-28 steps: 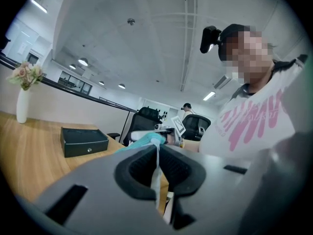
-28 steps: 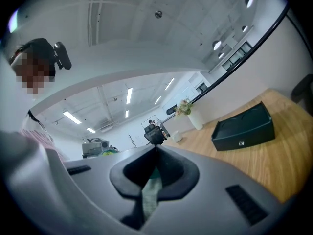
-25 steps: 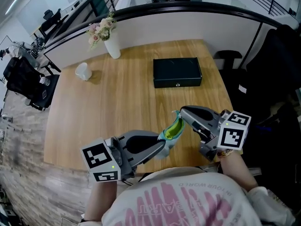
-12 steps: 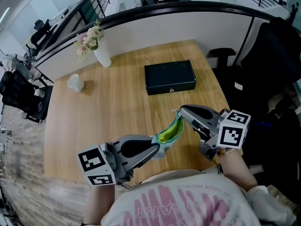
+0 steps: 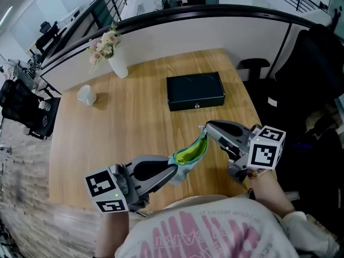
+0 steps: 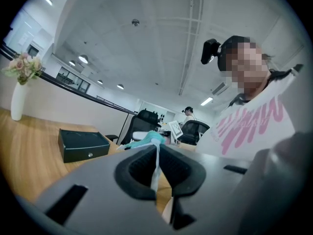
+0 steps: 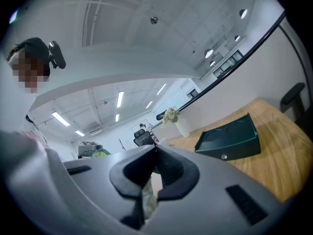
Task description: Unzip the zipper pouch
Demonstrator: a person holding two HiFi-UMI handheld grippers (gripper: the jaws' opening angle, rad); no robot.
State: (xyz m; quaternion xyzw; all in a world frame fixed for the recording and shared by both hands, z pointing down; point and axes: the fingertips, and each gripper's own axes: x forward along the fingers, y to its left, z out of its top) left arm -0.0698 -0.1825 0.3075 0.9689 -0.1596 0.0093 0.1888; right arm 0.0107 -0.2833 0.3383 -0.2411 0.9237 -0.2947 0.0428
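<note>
Pouch held in the air between two grippers, over the near edge of the desk

The teal pouch (image 5: 189, 153), yellow-green along its top, hangs stretched between both grippers just above the desk (image 5: 123, 122). The left gripper (image 5: 175, 171) has its fingers clenched on the pouch's near, lower end. The right gripper (image 5: 206, 128) has its fingers clenched on the far, upper end. Farther back on the desk lies a closed black box (image 5: 195, 91), well apart from the pouch. A vase of flowers (image 5: 115, 58) stands at the far left corner, with a white cup (image 5: 85, 94) near it by the left edge. Off the desk, a black office chair (image 5: 24, 106) stands to the left.
</note>
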